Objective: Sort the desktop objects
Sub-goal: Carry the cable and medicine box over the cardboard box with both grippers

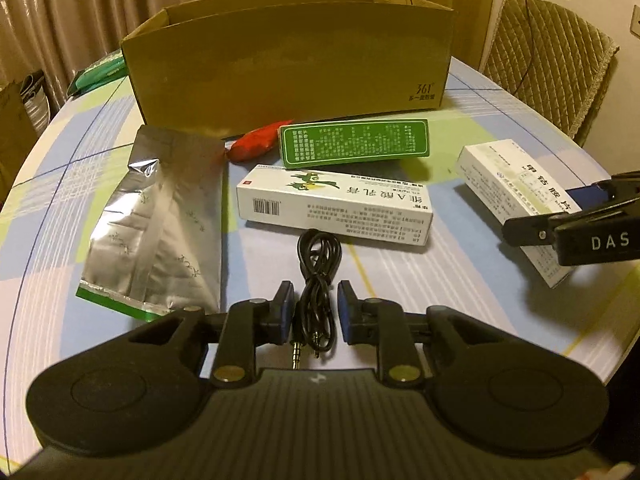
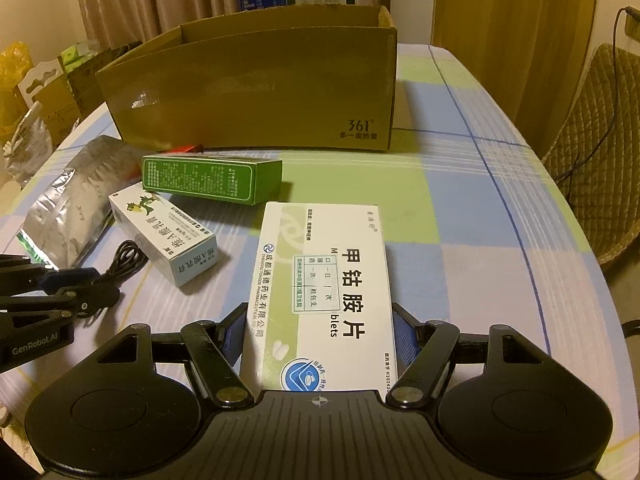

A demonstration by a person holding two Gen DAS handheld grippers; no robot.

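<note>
My left gripper (image 1: 314,308) straddles a coiled black audio cable (image 1: 318,276) on the table; its pads stand close beside the cable, and contact is unclear. My right gripper (image 2: 320,334) has its blue pads against both sides of a white medicine box (image 2: 320,280) and seems shut on it; the box also shows in the left wrist view (image 1: 508,188). A white ointment box (image 1: 336,204), a green box (image 1: 354,142), a red packet (image 1: 256,144) and a silver foil bag (image 1: 160,220) lie in front of an open cardboard box (image 1: 288,68).
A chair (image 1: 552,64) stands at the table's right side. A green packet (image 1: 100,74) lies left of the cardboard box. Bags and cartons (image 2: 44,92) stand beyond the table's left edge. The checked tablecloth (image 2: 460,200) stretches right of the boxes.
</note>
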